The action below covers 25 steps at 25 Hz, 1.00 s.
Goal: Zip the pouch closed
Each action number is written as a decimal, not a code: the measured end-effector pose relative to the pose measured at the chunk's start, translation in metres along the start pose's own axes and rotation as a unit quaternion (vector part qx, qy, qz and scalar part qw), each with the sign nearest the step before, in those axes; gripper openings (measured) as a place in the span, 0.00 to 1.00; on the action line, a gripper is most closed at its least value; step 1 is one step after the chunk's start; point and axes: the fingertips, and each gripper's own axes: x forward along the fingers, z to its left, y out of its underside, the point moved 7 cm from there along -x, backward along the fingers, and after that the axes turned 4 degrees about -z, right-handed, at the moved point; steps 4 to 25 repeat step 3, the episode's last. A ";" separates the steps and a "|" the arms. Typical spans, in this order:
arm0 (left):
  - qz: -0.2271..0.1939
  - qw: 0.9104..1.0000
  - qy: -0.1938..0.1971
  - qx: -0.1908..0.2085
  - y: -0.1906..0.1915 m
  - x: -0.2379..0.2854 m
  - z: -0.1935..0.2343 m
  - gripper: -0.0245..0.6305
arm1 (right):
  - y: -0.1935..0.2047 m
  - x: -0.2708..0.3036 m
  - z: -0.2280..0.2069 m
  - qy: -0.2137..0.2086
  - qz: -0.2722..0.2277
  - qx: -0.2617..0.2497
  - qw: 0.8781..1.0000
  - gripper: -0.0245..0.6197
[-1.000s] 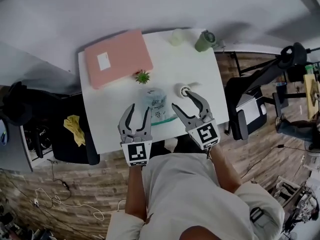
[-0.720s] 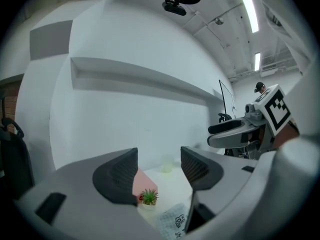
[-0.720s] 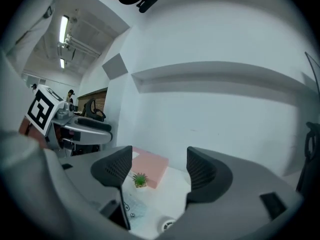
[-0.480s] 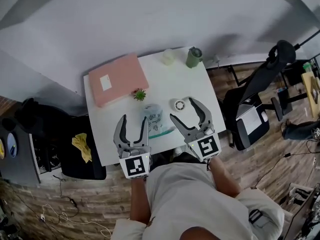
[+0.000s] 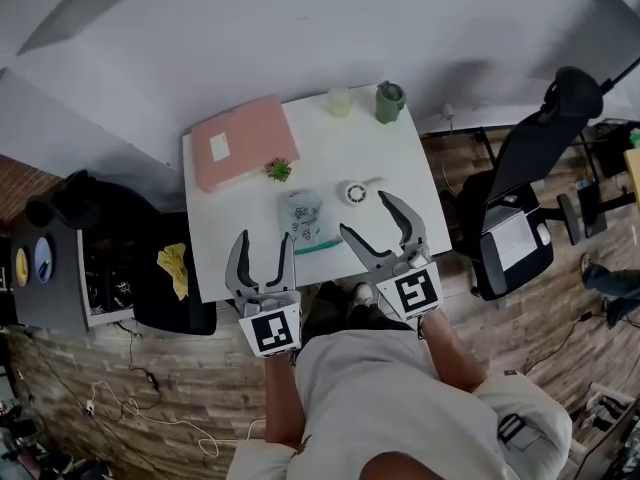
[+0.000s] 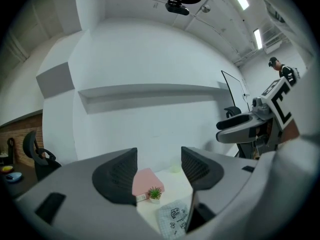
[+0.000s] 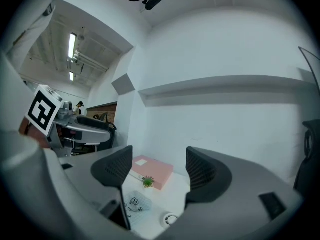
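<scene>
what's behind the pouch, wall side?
Small potted plant right behind the pouch, pink box beyond it to the left. Pouch lies flat, hiding only table beneath.

Pink folder (image 5: 243,141), small plant (image 5: 279,170), green mug (image 5: 389,101), tape roll (image 5: 352,192) on white table (image 5: 335,148).

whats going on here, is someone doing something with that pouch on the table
A person holds a claw in each hand at the near edge of the white table. The left claw and right claw have both just been opening and grip nothing. The pouch lies flat on the table beyond them, touched by neither. Whether its zip is closed is too small to tell.
</scene>
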 end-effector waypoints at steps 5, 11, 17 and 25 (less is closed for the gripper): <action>0.001 1.000 0.001 0.001 -0.004 -0.012 -0.012 0.45 | -0.001 -0.015 0.001 0.003 -0.001 0.005 1.000 0.54; 0.001 1.000 0.001 0.001 -0.004 -0.012 -0.012 0.45 | -0.001 -0.015 0.001 0.003 -0.001 0.005 1.000 0.54; 0.001 1.000 0.001 0.001 -0.004 -0.012 -0.012 0.45 | -0.001 -0.015 0.001 0.003 -0.001 0.005 1.000 0.54; 0.001 1.000 0.001 0.001 -0.004 -0.012 -0.012 0.45 | -0.001 -0.015 0.001 0.003 -0.001 0.005 1.000 0.54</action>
